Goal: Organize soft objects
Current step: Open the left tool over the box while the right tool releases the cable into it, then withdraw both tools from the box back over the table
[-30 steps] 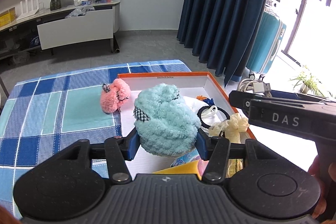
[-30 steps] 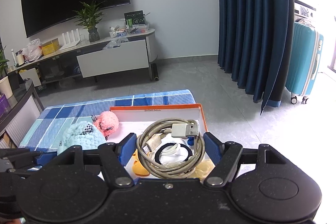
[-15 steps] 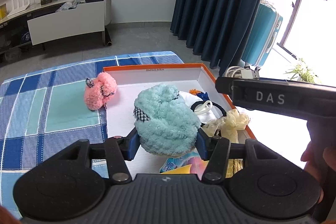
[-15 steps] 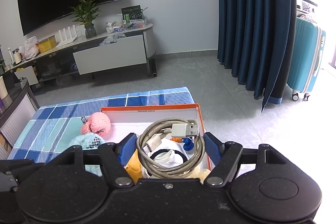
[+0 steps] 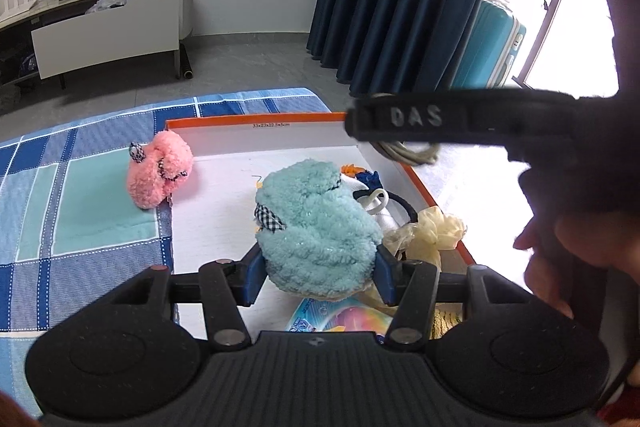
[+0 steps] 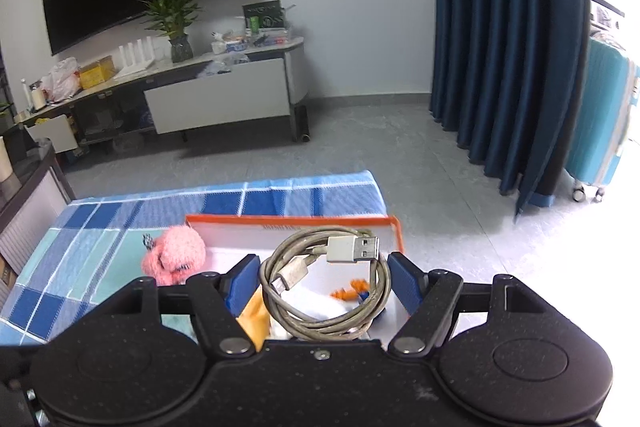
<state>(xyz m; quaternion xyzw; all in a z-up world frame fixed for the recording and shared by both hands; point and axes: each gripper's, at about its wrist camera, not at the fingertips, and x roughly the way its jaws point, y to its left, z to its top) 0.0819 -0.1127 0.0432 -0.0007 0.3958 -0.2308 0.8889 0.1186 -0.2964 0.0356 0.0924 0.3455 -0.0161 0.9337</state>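
Note:
My left gripper (image 5: 320,275) is shut on a fluffy teal plush toy (image 5: 316,227), its blue pads pressing both sides, above a white box with an orange rim (image 5: 256,125). A pink plush toy (image 5: 158,173) lies on the checked cloth against the box's left wall; the right wrist view shows the pink toy (image 6: 176,255) too. My right gripper (image 6: 324,283) is shut on a coiled grey USB cable (image 6: 320,323) and hangs over the box's (image 6: 292,223) far right corner. In the left wrist view its black body crosses the frame, with the cable (image 5: 408,153) hanging beneath.
Inside the box lie a black hair tie (image 5: 400,203), a cream ribbon bow (image 5: 436,231), a colourful packet (image 5: 340,319) and small orange and blue bits (image 6: 356,293). A blue checked tablecloth (image 5: 80,211) covers the table. A person's hand (image 5: 560,255) holds the right gripper. Beyond stand a TV cabinet, curtain and suitcase.
The right gripper with its cable has swung leftward and further over the box's far right corner. The left gripper keeps the teal plush and has drifted slightly over the box.

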